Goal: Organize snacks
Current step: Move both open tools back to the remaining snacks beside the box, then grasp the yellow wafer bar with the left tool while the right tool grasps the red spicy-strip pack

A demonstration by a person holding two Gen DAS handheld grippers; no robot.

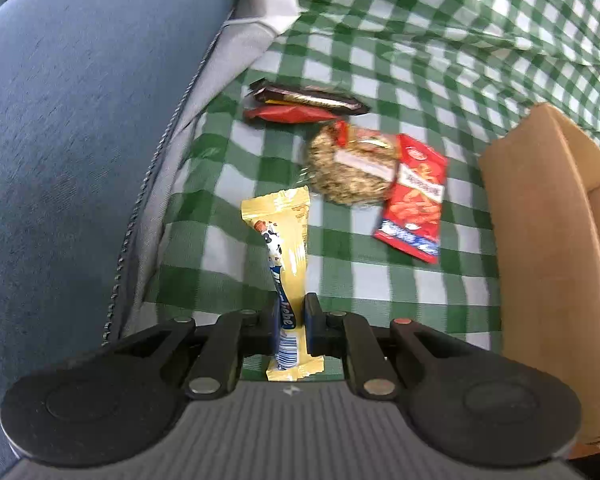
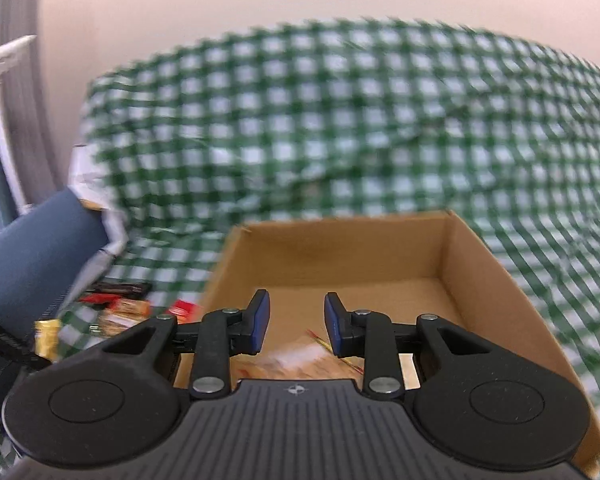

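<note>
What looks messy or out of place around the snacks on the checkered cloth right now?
The green checkered cloth is rumpled into folds behind the snacks. The red snack packet lies partly under the round seeded snack, askew. Nothing looks spilled or torn. The left gripper holds the yellow bar upright.

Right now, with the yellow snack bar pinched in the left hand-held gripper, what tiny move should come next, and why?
Probably carry the yellow snack bar sideways toward the cardboard box. The left hand-held gripper is shut on it, the box is open, and one clear snack packet already lies inside, below the open right hand-held gripper.
</note>
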